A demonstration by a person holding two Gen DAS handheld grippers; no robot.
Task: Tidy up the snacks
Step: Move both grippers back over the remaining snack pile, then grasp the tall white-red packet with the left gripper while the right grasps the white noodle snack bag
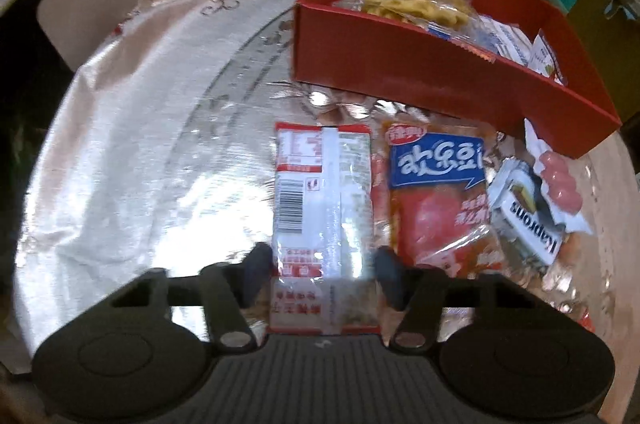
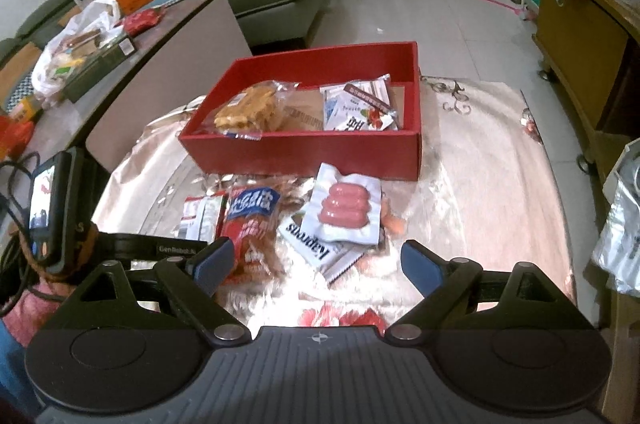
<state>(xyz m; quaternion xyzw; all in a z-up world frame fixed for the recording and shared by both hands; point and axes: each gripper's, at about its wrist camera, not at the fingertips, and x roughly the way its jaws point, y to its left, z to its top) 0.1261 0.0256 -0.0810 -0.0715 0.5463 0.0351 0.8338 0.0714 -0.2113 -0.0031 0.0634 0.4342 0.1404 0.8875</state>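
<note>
That flat red-and-white foil snack packet (image 1: 322, 200) lies on the shiny cloth-covered table (image 1: 160, 144), just short of the red cardboard box (image 1: 440, 76); your left hand-held gripper (image 1: 322, 266) pinches it by both edges. Your right hand-held gripper (image 2: 316, 266) hangs wide open, empty, above the sausage pack (image 2: 344, 208).

"Kaprons" on white packet (image 1: 532, 224)

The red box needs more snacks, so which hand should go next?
Left. The left gripper is shut on the white packet; the right gripper hangs open, empty, nearer than the red box.
</note>
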